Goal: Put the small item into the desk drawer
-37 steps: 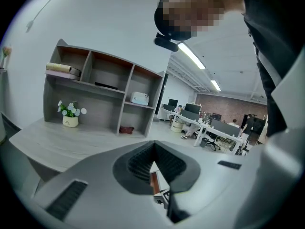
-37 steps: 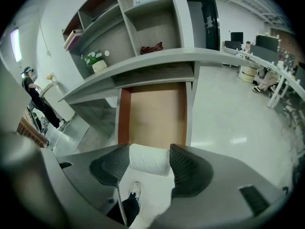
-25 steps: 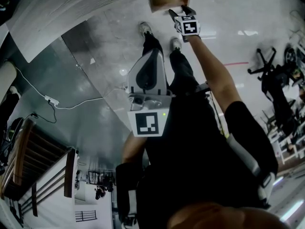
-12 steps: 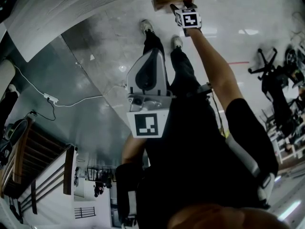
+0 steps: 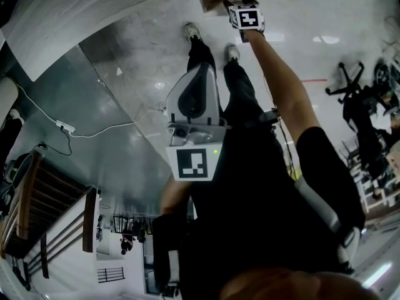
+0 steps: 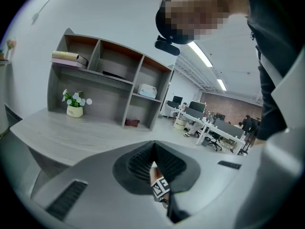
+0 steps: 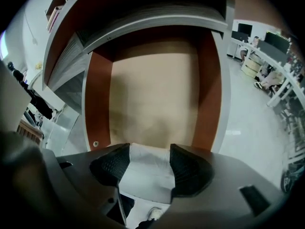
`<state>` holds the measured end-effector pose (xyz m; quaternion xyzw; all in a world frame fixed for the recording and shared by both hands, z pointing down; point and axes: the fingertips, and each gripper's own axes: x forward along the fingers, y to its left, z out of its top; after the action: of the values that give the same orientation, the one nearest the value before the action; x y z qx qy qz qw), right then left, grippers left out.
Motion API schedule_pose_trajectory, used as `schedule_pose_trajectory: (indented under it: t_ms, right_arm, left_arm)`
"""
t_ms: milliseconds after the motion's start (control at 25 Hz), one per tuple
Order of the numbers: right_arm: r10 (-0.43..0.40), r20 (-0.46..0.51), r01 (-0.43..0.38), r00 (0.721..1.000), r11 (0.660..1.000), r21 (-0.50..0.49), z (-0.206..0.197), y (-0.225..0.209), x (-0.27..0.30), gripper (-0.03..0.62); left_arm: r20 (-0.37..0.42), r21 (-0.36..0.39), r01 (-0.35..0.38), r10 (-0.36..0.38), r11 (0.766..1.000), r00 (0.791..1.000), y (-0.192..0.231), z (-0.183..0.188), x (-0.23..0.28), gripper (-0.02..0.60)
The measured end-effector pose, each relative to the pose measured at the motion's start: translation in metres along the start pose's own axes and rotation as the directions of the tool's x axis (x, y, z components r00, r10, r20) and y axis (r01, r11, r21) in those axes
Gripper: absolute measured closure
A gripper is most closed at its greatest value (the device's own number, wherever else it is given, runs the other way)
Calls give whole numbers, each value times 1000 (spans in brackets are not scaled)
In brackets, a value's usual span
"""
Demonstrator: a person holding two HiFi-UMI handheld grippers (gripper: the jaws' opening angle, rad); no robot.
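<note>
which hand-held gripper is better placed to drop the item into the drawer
Right: the right hand-held gripper holds the white item at the open drawer. The left hand-held gripper is shut, empty and points at the desk shelf.

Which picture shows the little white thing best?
The right gripper view: the white item fills the gap between the right gripper's jaws, with the open drawer beyond. The head view shows only that gripper's marker cube; the left gripper view shows no item.
</note>
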<state>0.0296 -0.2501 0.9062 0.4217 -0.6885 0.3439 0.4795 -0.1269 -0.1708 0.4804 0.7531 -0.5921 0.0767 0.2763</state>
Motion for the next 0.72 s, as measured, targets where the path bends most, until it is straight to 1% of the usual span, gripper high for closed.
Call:
schedule_pose_trajectory:
  t_ms: [520,720]
  right_arm:
    - [-23,-40,22,999,1000,-5,1,-3,8,332]
    - [-18,-31,19,999,1000,8,1,-1,9,332]
  left_arm:
    - [-8,-4,0,0,1000,1000,-3,-6,0,583]
    - [-9,-7,0,0,1000,1000,-3,-9,0,583]
